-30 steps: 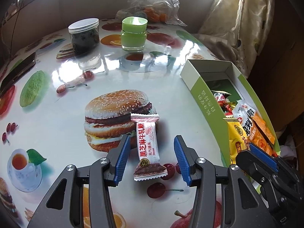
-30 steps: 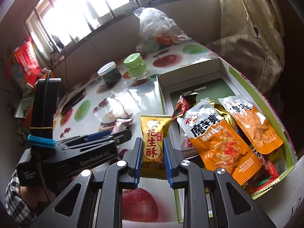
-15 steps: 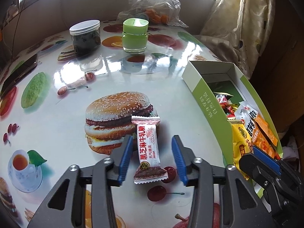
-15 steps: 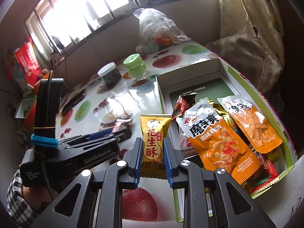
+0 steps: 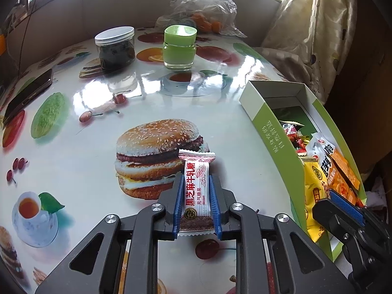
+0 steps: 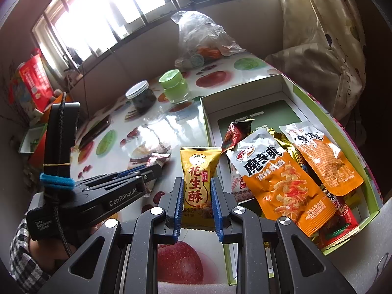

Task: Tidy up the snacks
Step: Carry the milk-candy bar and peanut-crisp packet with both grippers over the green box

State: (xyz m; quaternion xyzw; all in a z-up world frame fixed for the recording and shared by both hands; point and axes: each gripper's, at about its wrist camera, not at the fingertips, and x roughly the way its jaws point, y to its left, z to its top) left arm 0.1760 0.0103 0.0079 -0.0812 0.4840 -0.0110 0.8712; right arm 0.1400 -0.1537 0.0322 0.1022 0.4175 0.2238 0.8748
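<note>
The left gripper (image 5: 196,204) has just been closing and now pinches the white candy (image 5: 196,191) by its long sides, the blue pads pressed against the wrapper; the candy lies flat on the table (image 5: 73,147), left of the box (image 5: 272,134) and overlapping the printed burger, so a side pinch is likely the surest way to lift so thin a packet off the glossy top. The right gripper (image 6: 196,207) is clamped on the lower half of the yellow pack (image 6: 198,176), which hangs over the box's near left wall, part out on the table side; held by its bottom end, it can probably be swung or dropped inside without the fingers crowding what is already there. Inside the box, to the right of that wall, two orange packs (image 6: 284,183) and a red one (image 6: 343,223) lie piled at the near end, leaving the far end bare, a likely spot for both held snacks. Beyond the box's far left corner stand the green jar (image 5: 180,47) and the dark jar (image 5: 115,47), and farther still a plastic bag (image 5: 205,7), none seemingly part of the sorting.
</note>
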